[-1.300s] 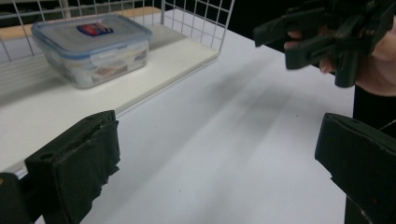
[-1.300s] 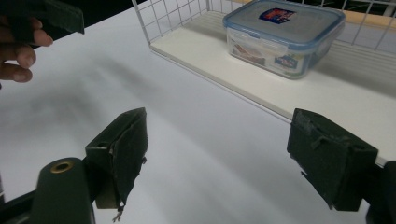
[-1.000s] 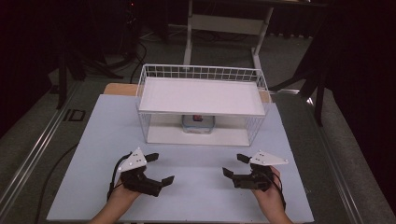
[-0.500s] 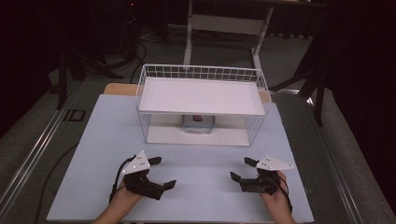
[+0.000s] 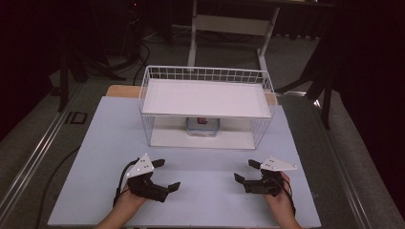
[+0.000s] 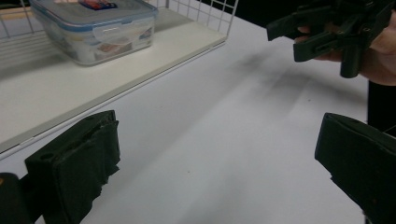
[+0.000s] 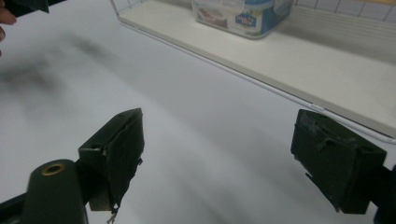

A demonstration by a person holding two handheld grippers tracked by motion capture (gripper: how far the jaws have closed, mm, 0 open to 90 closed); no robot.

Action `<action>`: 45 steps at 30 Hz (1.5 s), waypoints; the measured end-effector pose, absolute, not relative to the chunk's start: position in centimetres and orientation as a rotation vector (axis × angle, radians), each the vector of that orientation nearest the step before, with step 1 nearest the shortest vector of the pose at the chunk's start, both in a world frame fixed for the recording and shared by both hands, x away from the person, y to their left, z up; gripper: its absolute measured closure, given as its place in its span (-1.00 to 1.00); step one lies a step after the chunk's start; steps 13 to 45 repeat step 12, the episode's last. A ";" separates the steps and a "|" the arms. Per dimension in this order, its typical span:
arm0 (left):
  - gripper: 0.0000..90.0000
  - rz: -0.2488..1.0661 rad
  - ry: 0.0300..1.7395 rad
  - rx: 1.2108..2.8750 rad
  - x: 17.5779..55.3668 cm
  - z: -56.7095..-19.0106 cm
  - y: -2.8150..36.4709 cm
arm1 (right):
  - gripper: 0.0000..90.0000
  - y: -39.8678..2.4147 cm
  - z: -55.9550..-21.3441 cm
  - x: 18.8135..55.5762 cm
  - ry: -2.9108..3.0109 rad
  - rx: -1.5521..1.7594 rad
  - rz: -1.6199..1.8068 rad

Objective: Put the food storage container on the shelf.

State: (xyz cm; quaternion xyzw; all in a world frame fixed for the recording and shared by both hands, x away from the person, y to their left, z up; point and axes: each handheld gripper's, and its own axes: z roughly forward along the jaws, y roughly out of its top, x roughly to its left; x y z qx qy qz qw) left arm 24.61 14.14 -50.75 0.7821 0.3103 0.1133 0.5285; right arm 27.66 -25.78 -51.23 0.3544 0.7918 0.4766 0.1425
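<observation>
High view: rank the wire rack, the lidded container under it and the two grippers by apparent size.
1. wire rack, clearly largest.
2. left gripper and right gripper, about alike; not ranked.
3. lidded container, though it sits farther from the camera.

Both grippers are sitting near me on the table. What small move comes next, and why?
Probably ease both grippers forward toward the lidded container on the wire rack's lower shelf. The left gripper and right gripper are open and hold nothing, with bare table between them and the container.
</observation>
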 end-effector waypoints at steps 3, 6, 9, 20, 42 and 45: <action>-0.98 0.313 0.754 1.889 24.6 -50.8 14.1 | -0.62 -25.6 -51.3 27.6 2.293 1.018 1.367; -0.98 0.326 0.772 1.889 24.6 -50.8 14.3 | -0.62 -25.5 -51.3 27.5 2.297 1.008 1.361; -0.98 0.322 0.787 1.884 24.8 -50.9 14.5 | -0.62 -25.6 -51.4 27.6 2.300 1.017 1.371; -0.98 0.321 0.798 1.890 24.9 -51.0 14.6 | -0.62 -25.7 -51.4 27.7 2.300 1.025 1.371; -0.98 0.321 0.798 1.890 24.9 -51.0 14.6 | -0.62 -25.7 -51.4 27.7 2.300 1.025 1.371; -0.98 0.321 0.798 1.890 24.9 -51.0 14.6 | -0.62 -25.7 -51.4 27.7 2.300 1.025 1.371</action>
